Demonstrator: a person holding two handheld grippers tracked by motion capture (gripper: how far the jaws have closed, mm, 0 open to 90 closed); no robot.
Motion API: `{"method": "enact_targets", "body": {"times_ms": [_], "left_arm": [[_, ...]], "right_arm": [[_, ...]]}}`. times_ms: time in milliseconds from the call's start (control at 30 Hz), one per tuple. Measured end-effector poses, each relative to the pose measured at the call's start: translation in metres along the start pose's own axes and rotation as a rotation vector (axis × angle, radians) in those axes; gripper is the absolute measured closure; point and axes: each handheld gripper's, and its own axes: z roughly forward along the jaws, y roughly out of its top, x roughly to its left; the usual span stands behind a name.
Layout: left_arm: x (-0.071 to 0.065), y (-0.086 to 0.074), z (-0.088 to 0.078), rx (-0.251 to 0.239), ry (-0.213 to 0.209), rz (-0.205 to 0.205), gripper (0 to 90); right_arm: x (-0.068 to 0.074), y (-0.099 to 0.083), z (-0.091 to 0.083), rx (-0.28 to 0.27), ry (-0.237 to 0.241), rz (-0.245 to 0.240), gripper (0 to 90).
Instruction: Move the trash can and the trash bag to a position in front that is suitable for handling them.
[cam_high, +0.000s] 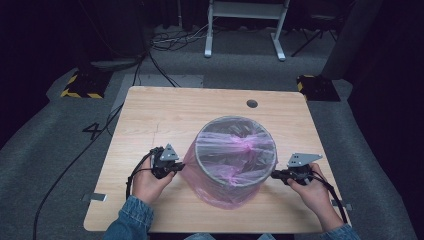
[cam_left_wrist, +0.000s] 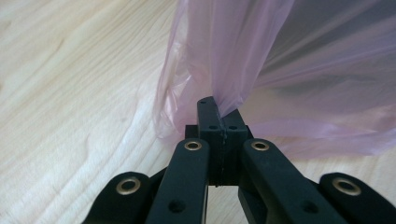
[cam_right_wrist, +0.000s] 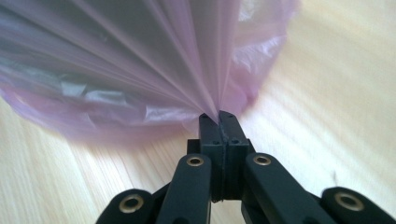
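High view: pink bag (cam_high: 220, 192) lines a grey bin (cam_high: 235, 152) between the left tool (cam_high: 176, 167) and right tool (cam_high: 276, 174), on the counter (cam_high: 150, 120). Left gripper view: left tool (cam_left_wrist: 219, 114) pressed together, pinching bag film (cam_left_wrist: 233, 60) just ahead of its tips. Right gripper view: right tool (cam_right_wrist: 218, 119) likewise pinches gathered film (cam_right_wrist: 187, 56). Film looks light, limp, slippery, likely tear-prone; best held by bunched skirt folds.
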Motion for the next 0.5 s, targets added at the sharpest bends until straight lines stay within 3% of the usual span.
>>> {"method": "enact_targets", "body": {"times_ms": [33, 100, 133, 167, 200, 233, 267, 333, 367, 400, 433, 500], "left_arm": [[0.001, -0.003, -0.006, -0.029, -0.007, -0.019, 87.8], [-0.001, -0.002, -0.014, -0.092, -0.007, -0.017, 60.7], [-0.001, -0.002, -0.014, -0.092, -0.007, -0.017, 52.9], [-0.007, 0.002, -0.025, -0.159, -0.046, 0.007, 48.2], [-0.007, 0.002, -0.025, -0.159, -0.046, 0.007, 43.2], [-0.015, 0.01, -0.033, -0.223, -0.085, 0.046, 37.8], [-0.018, 0.015, -0.036, -0.236, -0.091, 0.064, 33.5], [-0.023, 0.026, -0.037, -0.243, -0.081, 0.103, 30.3], [-0.025, 0.031, -0.036, -0.241, -0.077, 0.11, 31.1], [-0.026, 0.036, -0.036, -0.239, -0.074, 0.125, 36.5], [-0.026, 0.039, -0.035, -0.244, -0.079, 0.142, 49.9], [-0.028, 0.044, -0.033, -0.222, -0.078, 0.158, 81.2]], "right_arm": [[-0.002, -0.005, -0.003, 0.006, 0.016, 0.019, 90.0], [0.0, -0.005, -0.011, -0.008, -0.023, -0.005, 63.0], [0.0, -0.005, -0.011, -0.008, -0.023, -0.005, 63.0], [0.003, -0.001, -0.021, -0.054, -0.047, -0.035, 42.3], [0.006, 0.003, -0.027, -0.077, -0.048, -0.055, 37.6], [0.009, 0.007, -0.032, -0.097, -0.043, -0.073, 33.3], [0.012, 0.011, -0.037, -0.118, -0.031, -0.088, 31.4], [0.018, 0.022, -0.042, -0.16, 0.0, -0.111, 32.9], [0.02, 0.028, -0.044, -0.175, 0.019, -0.121, 38.3], [0.022, 0.033, -0.045, -0.184, 0.029, -0.13, 51.2], [0.023, 0.038, -0.046, -0.183, 0.04, -0.145, 68.2], [0.025, 0.044, -0.045, -0.175, 0.047, -0.152, 86.8]]}}
